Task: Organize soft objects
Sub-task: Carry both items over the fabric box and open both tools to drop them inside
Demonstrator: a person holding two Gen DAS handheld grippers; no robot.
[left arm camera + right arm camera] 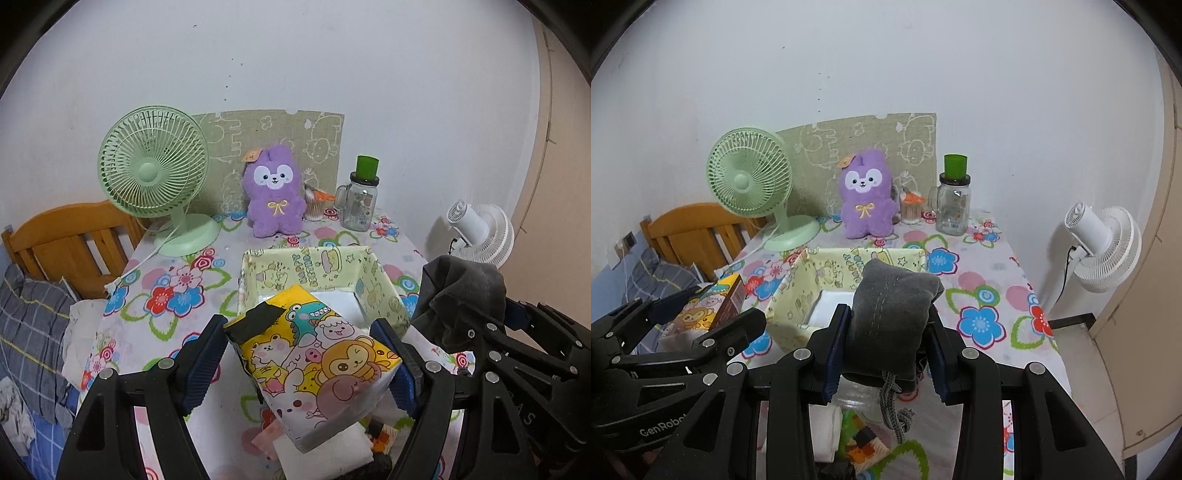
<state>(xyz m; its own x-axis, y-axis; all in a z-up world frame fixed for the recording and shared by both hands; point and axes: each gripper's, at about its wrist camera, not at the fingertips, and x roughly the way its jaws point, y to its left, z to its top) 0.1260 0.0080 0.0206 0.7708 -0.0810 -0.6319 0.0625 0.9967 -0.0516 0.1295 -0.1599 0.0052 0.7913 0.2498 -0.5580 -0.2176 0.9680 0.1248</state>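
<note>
My left gripper (308, 356) is shut on a cartoon-printed tissue pack (317, 365) and holds it above the table, just in front of the yellow fabric box (380, 280). My right gripper (888, 338) is shut on a grey drawstring pouch (890, 314), held just in front of the same box (792, 291). The pouch also shows at the right of the left wrist view (461, 295), and the tissue pack at the left of the right wrist view (705, 308). A purple plush toy (273, 194) sits upright at the back of the table.
A green desk fan (155, 166) stands back left, a glass jar with a green cup (360, 199) and a cotton-swab tub (314, 206) back right. A white fan (1104, 240) hangs right of the table. A wooden bed frame (70, 240) is left. Small items (864, 439) lie below the grippers.
</note>
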